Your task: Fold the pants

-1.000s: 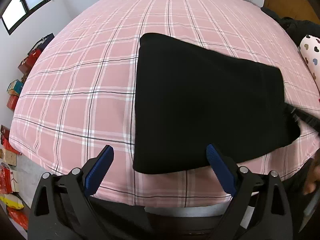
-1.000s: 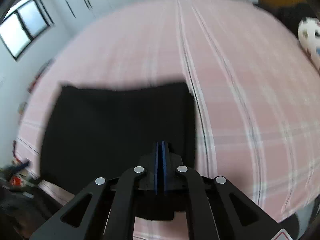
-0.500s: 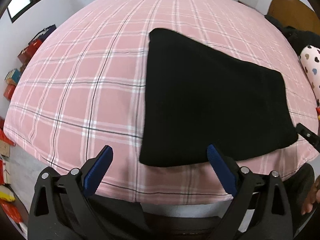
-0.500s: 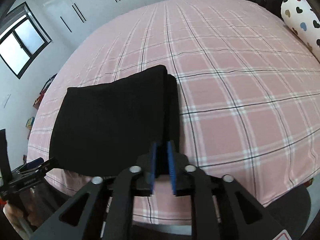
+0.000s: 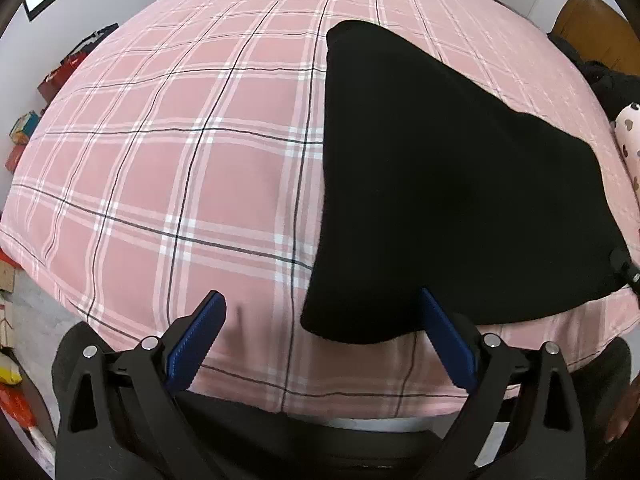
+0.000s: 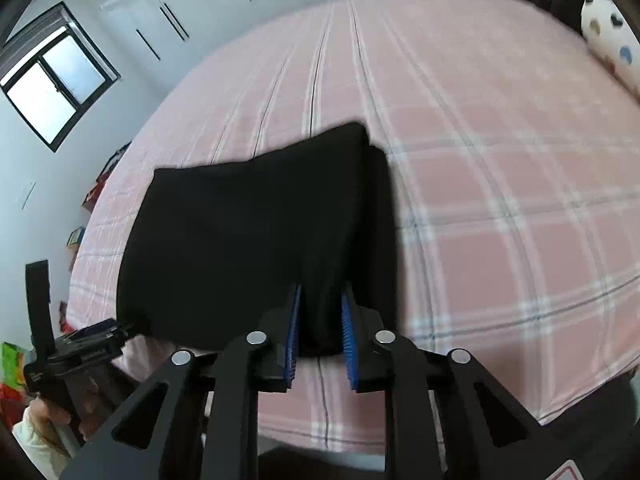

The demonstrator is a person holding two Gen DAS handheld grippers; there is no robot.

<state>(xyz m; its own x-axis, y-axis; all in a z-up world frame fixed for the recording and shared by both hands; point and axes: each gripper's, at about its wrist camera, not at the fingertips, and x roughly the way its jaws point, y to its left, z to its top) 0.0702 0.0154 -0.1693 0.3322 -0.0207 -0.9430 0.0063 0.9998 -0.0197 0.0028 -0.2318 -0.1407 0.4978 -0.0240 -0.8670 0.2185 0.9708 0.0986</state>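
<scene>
The black pants (image 5: 448, 184) lie folded into a flat rectangle on the pink plaid bed (image 5: 180, 160), near its front edge. They also show in the right wrist view (image 6: 256, 240). My left gripper (image 5: 320, 316) is wide open at the pants' near left corner; its right finger (image 5: 448, 344) overlaps the front hem, its left finger is over bare sheet. My right gripper (image 6: 320, 320) is open a little, its blue pads on either side of the pants' near right edge; whether they touch the cloth I cannot tell.
A white pillow with hearts (image 6: 612, 32) lies at the bed's far right. Dark clothes and a wooden headboard (image 5: 592, 28) stand beyond it. Boxes and bags (image 5: 24, 132) sit on the floor left of the bed. White wardrobes and a window (image 6: 56, 84) are behind.
My right gripper has opened from shut and let go of the pants' edge. My left gripper has moved closer to the pants' near corner, still open.
</scene>
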